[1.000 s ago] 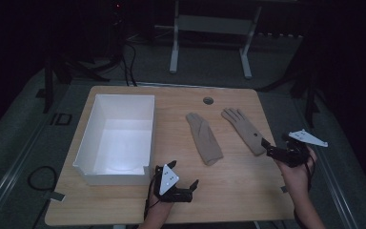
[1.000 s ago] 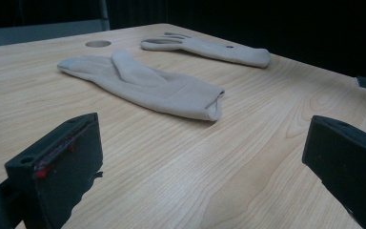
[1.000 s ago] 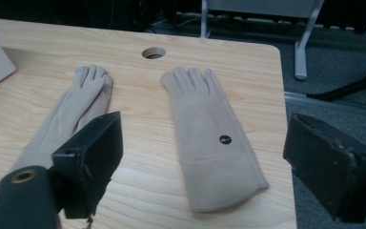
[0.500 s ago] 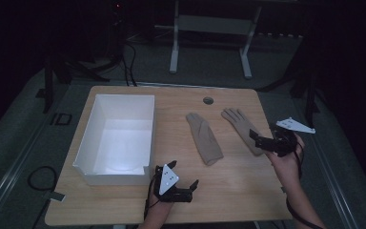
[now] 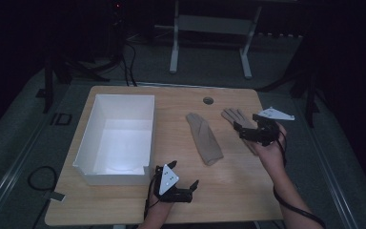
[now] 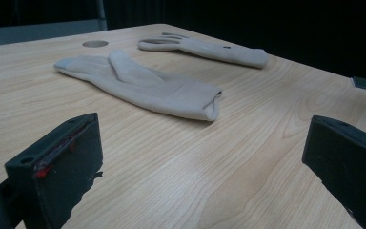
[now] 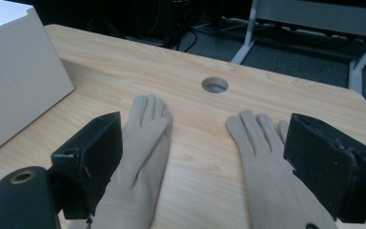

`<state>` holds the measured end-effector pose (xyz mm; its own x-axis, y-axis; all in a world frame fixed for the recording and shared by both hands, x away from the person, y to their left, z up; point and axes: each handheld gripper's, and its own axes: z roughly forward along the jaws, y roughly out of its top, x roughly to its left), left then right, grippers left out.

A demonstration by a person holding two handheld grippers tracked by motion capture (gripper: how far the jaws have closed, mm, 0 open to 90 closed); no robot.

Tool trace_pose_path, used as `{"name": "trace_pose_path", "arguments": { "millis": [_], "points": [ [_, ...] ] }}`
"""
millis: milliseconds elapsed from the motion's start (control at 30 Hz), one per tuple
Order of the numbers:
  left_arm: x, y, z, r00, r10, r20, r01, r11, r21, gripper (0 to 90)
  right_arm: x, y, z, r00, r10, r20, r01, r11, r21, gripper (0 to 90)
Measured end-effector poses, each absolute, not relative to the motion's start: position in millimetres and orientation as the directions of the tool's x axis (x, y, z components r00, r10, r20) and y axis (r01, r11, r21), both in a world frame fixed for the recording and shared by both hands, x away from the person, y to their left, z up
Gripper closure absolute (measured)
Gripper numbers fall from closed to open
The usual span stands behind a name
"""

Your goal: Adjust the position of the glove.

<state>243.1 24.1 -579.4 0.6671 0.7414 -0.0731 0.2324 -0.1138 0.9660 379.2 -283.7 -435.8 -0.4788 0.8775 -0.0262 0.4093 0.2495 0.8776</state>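
Beige fabric glove (image 7: 259, 157) flat on wood, fingers spread, beneath right gripper (image 5: 256, 131), jaws wide.

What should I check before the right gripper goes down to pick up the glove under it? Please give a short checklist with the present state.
1. Right gripper open: ok, jaws stand wide apart.
2. Right gripper over the right glove: ok, it hangs above it.
3. Jaws hold nothing: ok.
4. Other glove apart from the target: ok, bare wood shows between them.
5. White box empty and ready: ok, nothing shows inside.
6. Left gripper out of the way: ok, open, low near the front edge of the table.
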Motion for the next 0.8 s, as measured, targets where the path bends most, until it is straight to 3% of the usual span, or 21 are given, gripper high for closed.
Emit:
{"name": "trace_pose_path", "arguments": {
  "millis": [800],
  "points": [
    [244, 26, -579, 0.681, 0.727, -0.088, 0.239, -0.108, 0.965, 0.3, 426, -216, -470, -0.568, 0.823, -0.018, 0.452, 0.330, 0.829, 14.5]
  ]
}}
